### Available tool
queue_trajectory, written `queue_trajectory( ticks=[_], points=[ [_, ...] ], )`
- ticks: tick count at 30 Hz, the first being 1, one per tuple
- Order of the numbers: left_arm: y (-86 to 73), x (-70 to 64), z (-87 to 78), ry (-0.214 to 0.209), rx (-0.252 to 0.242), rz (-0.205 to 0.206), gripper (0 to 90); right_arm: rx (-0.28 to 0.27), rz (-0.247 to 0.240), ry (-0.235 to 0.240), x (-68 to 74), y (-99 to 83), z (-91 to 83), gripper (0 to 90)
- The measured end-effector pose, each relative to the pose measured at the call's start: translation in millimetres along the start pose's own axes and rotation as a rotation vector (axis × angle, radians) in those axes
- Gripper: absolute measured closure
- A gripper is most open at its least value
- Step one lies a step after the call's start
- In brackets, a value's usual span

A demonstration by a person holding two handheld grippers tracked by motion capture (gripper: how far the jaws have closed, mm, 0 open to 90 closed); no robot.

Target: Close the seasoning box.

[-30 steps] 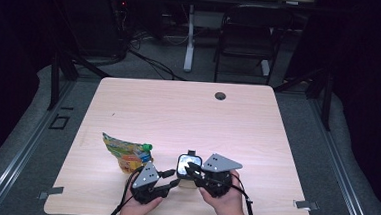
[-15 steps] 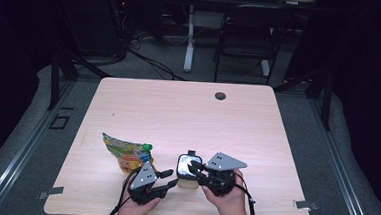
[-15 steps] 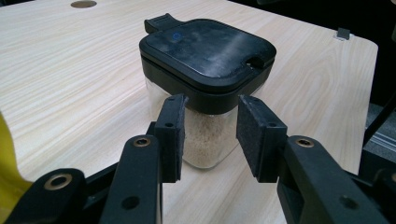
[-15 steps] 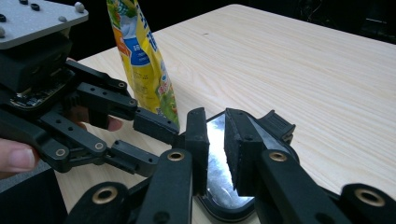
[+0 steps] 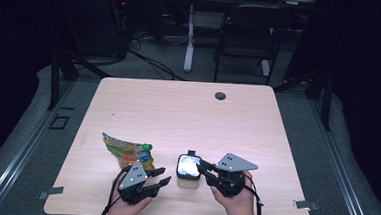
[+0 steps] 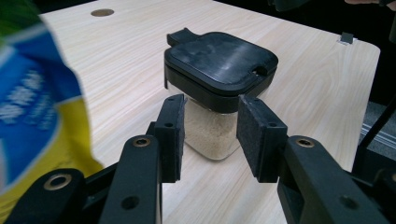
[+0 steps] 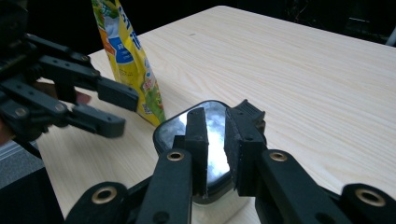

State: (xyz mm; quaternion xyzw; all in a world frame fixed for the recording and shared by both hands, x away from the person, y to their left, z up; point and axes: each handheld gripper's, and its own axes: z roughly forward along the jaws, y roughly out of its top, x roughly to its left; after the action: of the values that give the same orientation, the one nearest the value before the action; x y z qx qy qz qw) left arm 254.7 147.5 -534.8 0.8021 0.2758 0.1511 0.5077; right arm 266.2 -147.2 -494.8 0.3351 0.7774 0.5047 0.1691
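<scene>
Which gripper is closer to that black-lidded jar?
Right. The right gripper is over the jar lid; the left gripper sits just beside the jar, jaws open toward it.

The lidded jar [image 5: 188, 171] was set near the table's [image 5: 188, 112] six o'clock edge. The snack pouch [image 5: 125, 152] was placed at the jar's nine o'clock, a little farther from the near edge. The left gripper [image 5: 160, 177] was held at the jar's eight o'clock, just beside it and at the pouch's five o'clock. The right gripper [image 5: 204, 167] was held at the jar's three o'clock, its jaws reaching over the lid's edge. The cable hole [image 5: 221, 96] was found at the table's twelve o'clock end, well apart from everything else.
</scene>
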Motion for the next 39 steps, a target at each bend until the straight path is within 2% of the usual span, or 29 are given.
queue_trajectory(
  ticks=[4,15,26,29,39],
  points=[
    [1.8,3.9,-9.8,0.008,-0.003,-0.008,62.1,0.002,0.011,-0.012,-4.5,-4.6,-6.3,79.4],
    [-0.8,10.8,-33.1,0.026,0.016,0.022,61.4,0.002,0.039,-0.049,-15.2,-16.1,-22.3,79.1],
    [-12.1,25.0,-53.5,0.056,0.020,-0.011,61.3,0.003,0.083,-0.070,-22.8,-28.3,-30.8,78.8],
    [-14.6,27.7,-56.7,0.060,0.025,-0.009,61.2,0.007,0.095,-0.078,-25.2,-31.5,-31.5,78.7],
    [-25.7,36.1,-61.1,0.067,0.014,-0.044,61.0,0.016,0.130,-0.101,-33.6,-40.5,-32.5,77.7]
  ],
)
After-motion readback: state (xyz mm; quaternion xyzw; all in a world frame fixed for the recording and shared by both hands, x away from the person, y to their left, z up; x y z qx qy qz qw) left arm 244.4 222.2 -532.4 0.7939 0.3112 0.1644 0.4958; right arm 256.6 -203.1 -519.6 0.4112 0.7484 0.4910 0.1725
